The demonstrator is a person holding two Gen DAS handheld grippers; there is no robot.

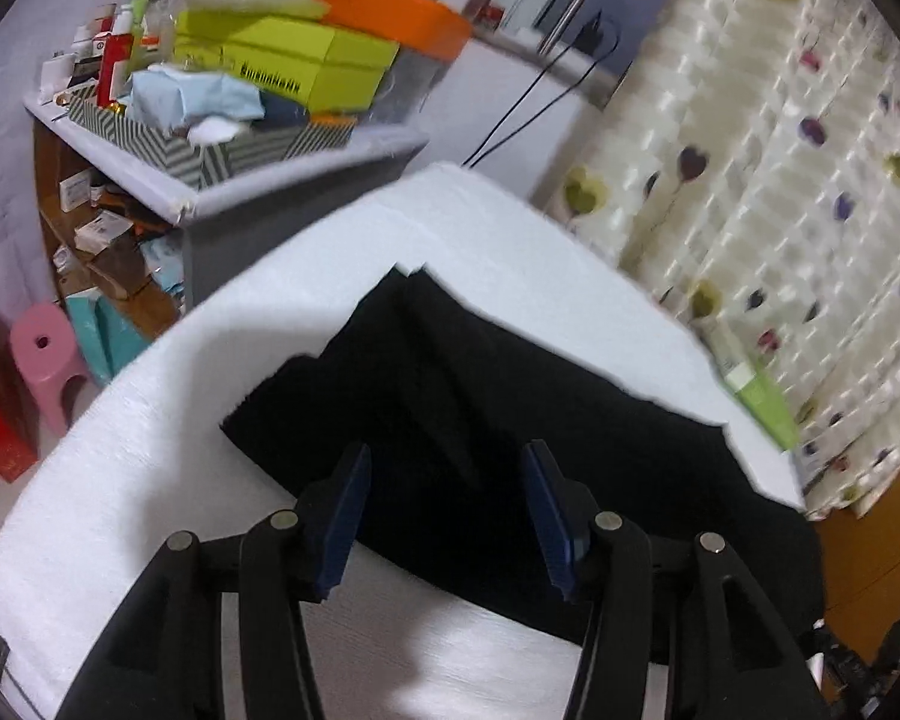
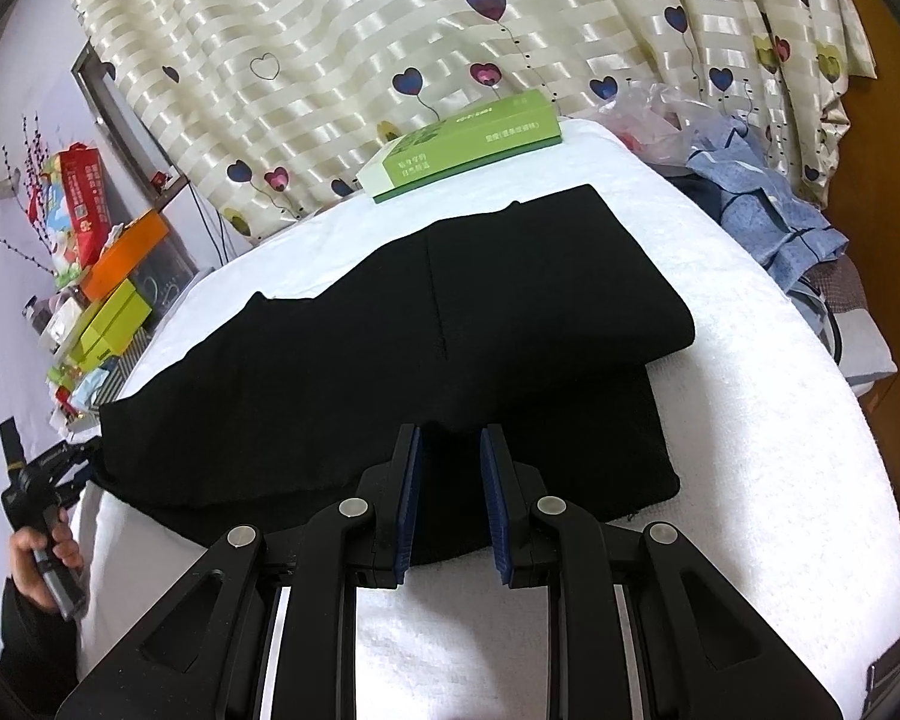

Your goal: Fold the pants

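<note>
Lying folded on the white towel-covered table (image 2: 750, 396), the black pants (image 2: 390, 360) ran lengthwise from the near left corner toward the far right in the right wrist view — upper layer doubled back over a lower one. A green box (image 2: 468, 144) beyond them bore print too small to read. The left gripper (image 1: 447, 462) stood open above the cloth, gripping nothing. The right gripper (image 2: 450, 444) was narrowly parted at the near edge; contact with fabric could not be determined — black on black.
</note>
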